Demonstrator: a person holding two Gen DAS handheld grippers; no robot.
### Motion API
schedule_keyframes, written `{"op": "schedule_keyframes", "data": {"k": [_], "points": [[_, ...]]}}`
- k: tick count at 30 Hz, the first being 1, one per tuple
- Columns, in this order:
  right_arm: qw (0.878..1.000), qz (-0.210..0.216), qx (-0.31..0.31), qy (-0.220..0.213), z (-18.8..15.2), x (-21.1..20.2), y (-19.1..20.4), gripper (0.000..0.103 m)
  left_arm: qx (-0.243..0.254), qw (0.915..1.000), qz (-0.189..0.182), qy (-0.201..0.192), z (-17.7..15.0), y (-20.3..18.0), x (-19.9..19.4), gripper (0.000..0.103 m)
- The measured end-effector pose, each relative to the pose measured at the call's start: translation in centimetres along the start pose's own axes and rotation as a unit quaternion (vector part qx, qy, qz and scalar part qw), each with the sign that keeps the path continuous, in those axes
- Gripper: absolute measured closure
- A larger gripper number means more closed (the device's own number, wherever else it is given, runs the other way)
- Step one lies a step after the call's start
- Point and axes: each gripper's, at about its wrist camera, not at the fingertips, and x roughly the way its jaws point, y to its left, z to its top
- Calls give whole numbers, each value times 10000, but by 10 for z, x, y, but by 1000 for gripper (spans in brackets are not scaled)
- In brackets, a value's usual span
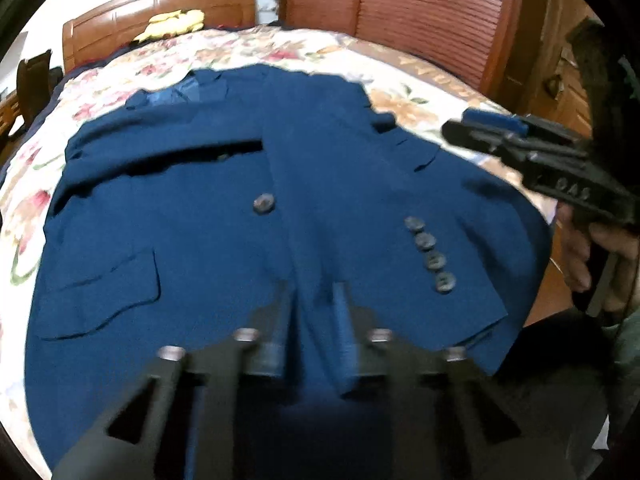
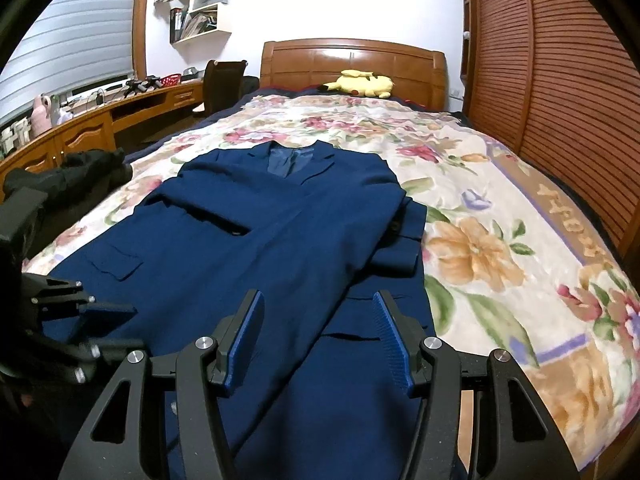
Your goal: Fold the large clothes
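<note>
I hold a claw in each hand over a navy suit jacket (image 2: 280,240) spread front-up on the floral blanket (image 2: 500,240) of the bed. The jacket fills the centre and lower part of both views, its collar toward the wooden headboard (image 2: 352,60) at the top of the frame.

In the left wrist view my left claw (image 1: 314,320) sits at the bottom centre, blurred. Its fingers stand with a narrow strip of the jacket's front edge showing between them; whether the pads press that cloth I cannot tell. A single button (image 1: 264,203) lies just above it, and a row of four sleeve buttons (image 1: 430,254) runs to its right, on a sleeve folded across the front.

My right claw (image 2: 316,340) is at the bottom centre of the right wrist view, its blue pads (image 2: 390,344) well apart, gripping nothing, with the jacket's lower front beneath it. A yellow plush toy (image 2: 360,82) rests by the headboard.
</note>
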Motion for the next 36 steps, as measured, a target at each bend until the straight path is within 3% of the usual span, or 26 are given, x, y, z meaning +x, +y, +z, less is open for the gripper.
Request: {"op": "schedule_keyframes", "data": {"k": [3, 10, 21, 29, 32, 34, 36], "points": [[10000, 5, 26, -46, 0, -3, -3, 45, -6, 9998, -58, -200, 8, 2, -18, 98], [10000, 21, 69, -61, -1, -3, -6, 45, -179, 9975, 371, -571, 37, 45, -56, 98], [10000, 57, 32, -48, 0, 1, 0, 45, -235, 9904, 1212, -626, 68, 105, -60, 98], [9999, 122, -73, -35, -1, 2, 1, 45, -496, 9884, 1282, -645, 57, 133, -57, 97], [9998, 156, -57, -50, 0, 2, 1, 45, -522, 9869, 1351, -713, 50, 138, -61, 88], [9998, 172, -65, -55, 0, 3, 1, 45, -539, 9860, 1343, -826, 46, 139, -67, 59], [9998, 168, -92, -51, 0, 5, 4, 45, -577, 9853, 1297, -947, 41, 142, -75, 47]]}}
